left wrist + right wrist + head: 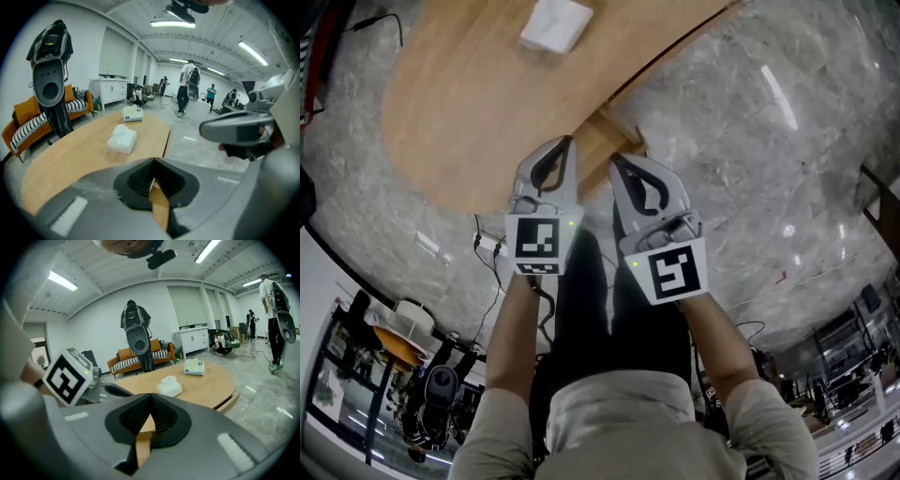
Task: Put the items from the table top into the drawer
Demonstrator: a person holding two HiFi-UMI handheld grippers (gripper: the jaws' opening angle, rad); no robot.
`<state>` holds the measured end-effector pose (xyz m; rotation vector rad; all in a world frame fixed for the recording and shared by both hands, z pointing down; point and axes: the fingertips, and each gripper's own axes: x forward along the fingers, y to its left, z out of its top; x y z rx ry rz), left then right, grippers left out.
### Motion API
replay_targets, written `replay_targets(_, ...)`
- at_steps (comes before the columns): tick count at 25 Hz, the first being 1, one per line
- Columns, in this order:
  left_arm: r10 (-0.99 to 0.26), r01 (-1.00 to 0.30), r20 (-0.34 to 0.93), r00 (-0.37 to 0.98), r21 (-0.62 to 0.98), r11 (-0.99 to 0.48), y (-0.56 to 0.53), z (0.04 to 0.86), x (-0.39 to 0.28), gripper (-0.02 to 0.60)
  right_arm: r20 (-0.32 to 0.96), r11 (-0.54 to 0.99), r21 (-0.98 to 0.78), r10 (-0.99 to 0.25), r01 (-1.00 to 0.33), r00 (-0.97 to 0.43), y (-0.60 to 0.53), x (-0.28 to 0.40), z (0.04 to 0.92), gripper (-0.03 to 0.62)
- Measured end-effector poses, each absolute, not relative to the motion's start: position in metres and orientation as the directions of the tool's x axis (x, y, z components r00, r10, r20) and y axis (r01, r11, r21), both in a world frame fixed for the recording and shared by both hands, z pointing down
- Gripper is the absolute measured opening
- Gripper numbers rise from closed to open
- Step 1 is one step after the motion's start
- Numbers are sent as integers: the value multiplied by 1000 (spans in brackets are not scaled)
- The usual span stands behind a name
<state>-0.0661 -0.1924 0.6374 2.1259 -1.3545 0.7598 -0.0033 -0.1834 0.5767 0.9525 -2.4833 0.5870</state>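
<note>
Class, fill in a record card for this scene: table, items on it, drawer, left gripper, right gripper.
Table: oval wooden table
Items on it: white lumpy pack nearer; tissue box beyond it, apart
Drawer: wooden part under the table edge, likely the drawer; open or shut unclear
Left gripper: jaws together, empty
Right gripper: jaws together, empty

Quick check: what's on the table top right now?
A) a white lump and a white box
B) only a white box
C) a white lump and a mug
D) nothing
A: the white lump and, behind it, the white box both sit on the wooden table.
</note>
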Motion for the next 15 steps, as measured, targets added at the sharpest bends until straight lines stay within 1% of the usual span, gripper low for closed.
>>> replay_targets(5,-607,-941,752,258,51,-336,-243,675,-86,20,543,642,-281,-506,-713,-670,-208,6,584,8)
replay_targets(8,-581,-940,788,203,-9,-340,-265,691,-93,20,542,613,-324,-504,-721,-672,-218,10,589,8)
replay_targets(15,-581,-941,800,151,-64,-332,-301,700,-97,20,542,565,-374,-511,-736,-667,-239,10,595,8)
